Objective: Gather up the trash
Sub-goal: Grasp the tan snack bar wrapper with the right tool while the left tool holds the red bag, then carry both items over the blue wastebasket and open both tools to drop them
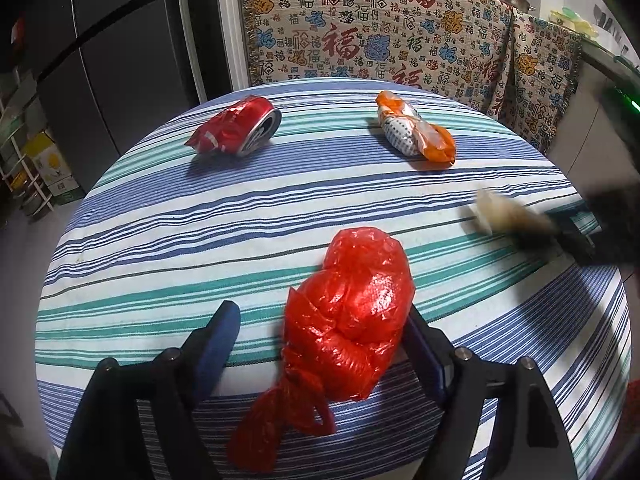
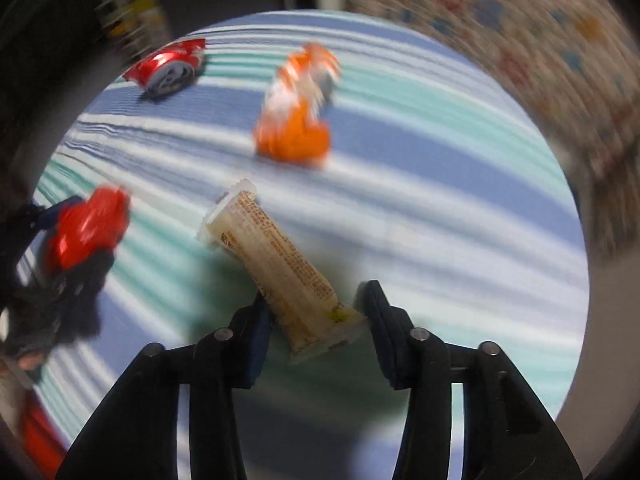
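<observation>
My left gripper (image 1: 320,316) is open around a knotted red plastic bag (image 1: 352,320) that lies on the striped tablecloth (image 1: 160,240); the right finger touches the bag, the left finger stands apart. My right gripper (image 2: 316,300) is shut on a beige tube-shaped wrapper (image 2: 276,264) and holds it above the table; it shows blurred in the left wrist view (image 1: 508,216). A crushed red can (image 1: 240,128) lies at the far left, also in the right wrist view (image 2: 168,66). An orange and white wrapper (image 1: 416,130) lies at the far right, also in the right wrist view (image 2: 298,116).
The round table's edge curves close on all sides. A patterned cloth (image 1: 380,28) hangs behind the table. A dark fridge (image 1: 100,40) stands at the left with a rack of boxes (image 1: 36,160) beside it. The right wrist view is motion-blurred.
</observation>
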### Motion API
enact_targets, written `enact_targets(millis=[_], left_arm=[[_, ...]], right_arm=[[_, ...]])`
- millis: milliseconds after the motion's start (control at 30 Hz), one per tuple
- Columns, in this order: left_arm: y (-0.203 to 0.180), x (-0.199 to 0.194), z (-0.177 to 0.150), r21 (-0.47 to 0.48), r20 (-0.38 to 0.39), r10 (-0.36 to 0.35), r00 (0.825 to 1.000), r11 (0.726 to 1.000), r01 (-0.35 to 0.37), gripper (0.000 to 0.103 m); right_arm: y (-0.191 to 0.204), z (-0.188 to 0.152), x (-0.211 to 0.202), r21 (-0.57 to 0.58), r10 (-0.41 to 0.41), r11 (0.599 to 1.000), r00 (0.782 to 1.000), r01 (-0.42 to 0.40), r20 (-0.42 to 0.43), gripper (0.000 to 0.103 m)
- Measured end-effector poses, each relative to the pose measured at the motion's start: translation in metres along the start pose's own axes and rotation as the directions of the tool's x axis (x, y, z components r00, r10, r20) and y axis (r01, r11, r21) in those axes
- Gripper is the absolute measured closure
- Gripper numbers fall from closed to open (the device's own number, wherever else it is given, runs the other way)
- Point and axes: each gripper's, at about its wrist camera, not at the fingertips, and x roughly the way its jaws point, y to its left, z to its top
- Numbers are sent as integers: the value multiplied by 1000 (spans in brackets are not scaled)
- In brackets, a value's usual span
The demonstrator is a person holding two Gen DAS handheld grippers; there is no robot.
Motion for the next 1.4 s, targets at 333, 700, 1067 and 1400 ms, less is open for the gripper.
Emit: enact_targets(millis=[333,700,1067,1400], left_arm=[[9,-18,-19,39,-34,-37,999,998,39,22],[-9,-22,-2,102,-2,-70,998,992,70,32],[-10,-38,-3,68,21,-133,991,989,131,59],[-35,-43,0,40,32,-199,979,979,198,59]], right_arm=[[3,-72,-49,25,210,975,953,-221,220,25],[19,-24,-31,-132,127,985,981,-108,148,45],[4,-43,-44,-22,125,992,972,-123,200,90],[-22,-75,-69,41,139,987,957,-154,256,90]])
